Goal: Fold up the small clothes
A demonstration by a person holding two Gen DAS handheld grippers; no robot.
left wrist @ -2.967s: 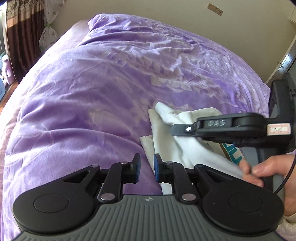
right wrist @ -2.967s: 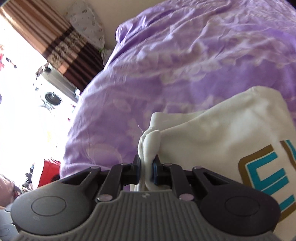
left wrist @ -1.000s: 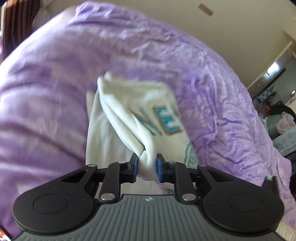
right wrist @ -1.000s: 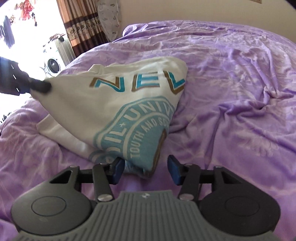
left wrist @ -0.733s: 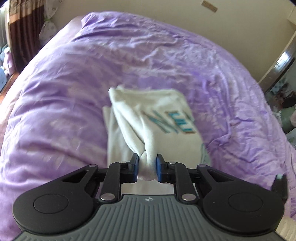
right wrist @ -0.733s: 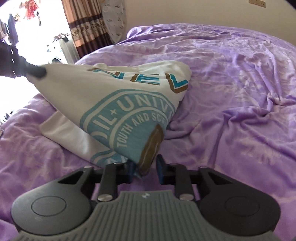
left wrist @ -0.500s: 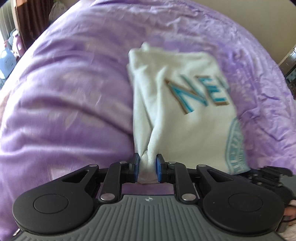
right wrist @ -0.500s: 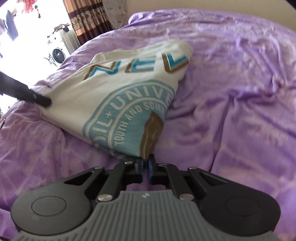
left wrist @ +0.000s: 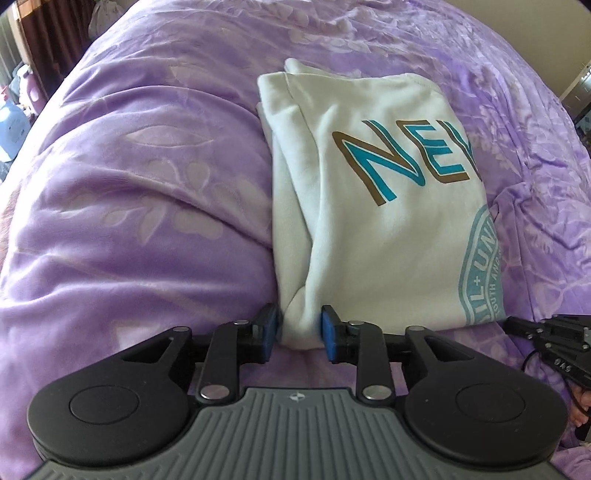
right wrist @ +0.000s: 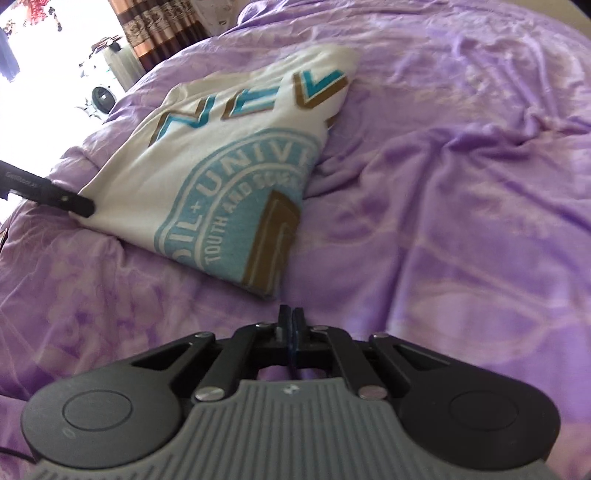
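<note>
A white folded T-shirt [left wrist: 376,221] with teal and brown lettering lies flat on the purple bedspread [left wrist: 147,184]. My left gripper [left wrist: 300,328] is at its near left corner; its jaws are opening, with the bunched corner still between the blue pads [left wrist: 269,328] but no longer squeezed. In the right wrist view the shirt [right wrist: 207,177] lies ahead to the left, and the left gripper's [right wrist: 83,206] fingertip shows at its left edge. My right gripper [right wrist: 291,315] is shut and empty, just short of the shirt's near corner. Its tip [left wrist: 517,325] shows at the right edge of the left wrist view.
The rumpled purple bedspread [right wrist: 443,184] runs in all directions around the shirt. Brown striped curtains [right wrist: 162,29] and a bright window are at the far left. Part of a hand [left wrist: 581,406] shows at the right edge.
The lifted shirt has been laid flat on the bed. My left jaws have widened around its corner. My right gripper let go of the shirt's edge, shut empty and backed off a little.
</note>
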